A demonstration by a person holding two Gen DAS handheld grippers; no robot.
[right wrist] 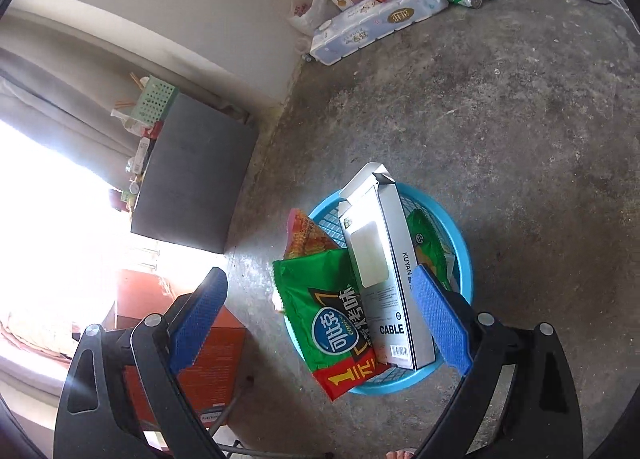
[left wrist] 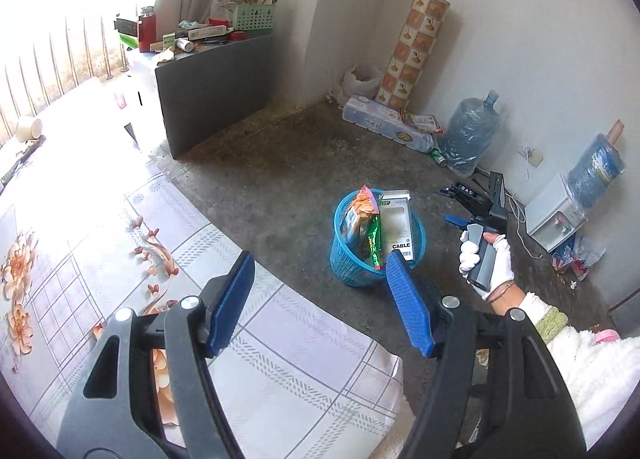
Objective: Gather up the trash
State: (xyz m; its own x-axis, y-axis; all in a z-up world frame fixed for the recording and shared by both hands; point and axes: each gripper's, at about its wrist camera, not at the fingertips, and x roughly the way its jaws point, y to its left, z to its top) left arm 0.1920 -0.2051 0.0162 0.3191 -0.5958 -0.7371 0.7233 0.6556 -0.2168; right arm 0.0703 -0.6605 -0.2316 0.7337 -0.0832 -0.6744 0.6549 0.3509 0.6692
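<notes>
Our left gripper [left wrist: 320, 299] hangs spread and empty over the worktop [left wrist: 288, 371] edge. Our right gripper [right wrist: 320, 323], jaws wide with nothing between them, hovers above the blue basket [right wrist: 460, 243] on the floor, likely placed for dropping. The cable box [right wrist: 384, 271] and green snack bag [right wrist: 320, 299] stand inside. Only the left view shows the gloved right hand [left wrist: 486, 255]; only the right shows the orange stool [right wrist: 208, 359].

— That round plastic mesh basket [right wrist: 460, 243] is bright blue; the flat foil snack bag [right wrist: 320, 299] inside is green, red at its end.

— The tall cardboard box [right wrist: 394, 279] is white and grey. The tablecloth [left wrist: 280, 359] shows orange flowers on a pale grid.
</notes>
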